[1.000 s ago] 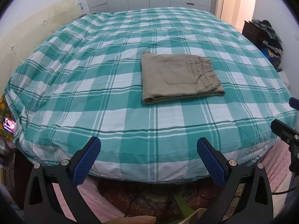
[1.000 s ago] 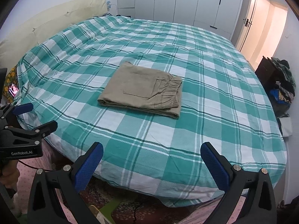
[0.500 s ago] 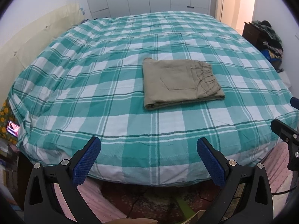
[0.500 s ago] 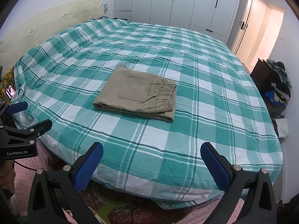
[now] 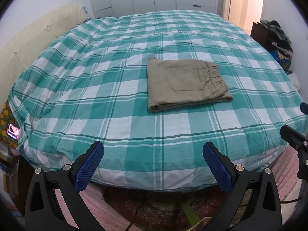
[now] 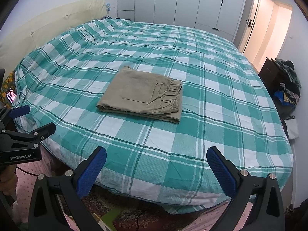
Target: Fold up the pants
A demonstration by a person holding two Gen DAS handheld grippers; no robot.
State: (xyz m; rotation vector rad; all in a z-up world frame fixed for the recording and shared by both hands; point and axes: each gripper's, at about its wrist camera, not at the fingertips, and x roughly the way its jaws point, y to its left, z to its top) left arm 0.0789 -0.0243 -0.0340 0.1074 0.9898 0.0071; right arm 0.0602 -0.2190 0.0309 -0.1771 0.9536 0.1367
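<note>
Khaki pants (image 5: pixel 185 83) lie folded into a flat rectangle in the middle of the bed, waistband to the right; they also show in the right wrist view (image 6: pixel 142 95). My left gripper (image 5: pixel 153 165) is open and empty, held off the near edge of the bed, well short of the pants. My right gripper (image 6: pixel 156 168) is open and empty too, also off the near edge. Each gripper shows at the side of the other's view: the right one (image 5: pixel 294 140) and the left one (image 6: pixel 23 132).
The bed (image 5: pixel 96 88) has a green and white plaid cover. A cream headboard (image 6: pixel 48 25) stands at the left, white wardrobes (image 6: pixel 182 3) behind. A dark cabinet with piled clothes (image 6: pixel 284 84) stands at the right. A patterned rug (image 5: pixel 159 207) lies below the grippers.
Both grippers have drawn back and risen a little from the bed, so the pants sit slightly lower in the views. The pants have not moved. Both grippers stay open.
</note>
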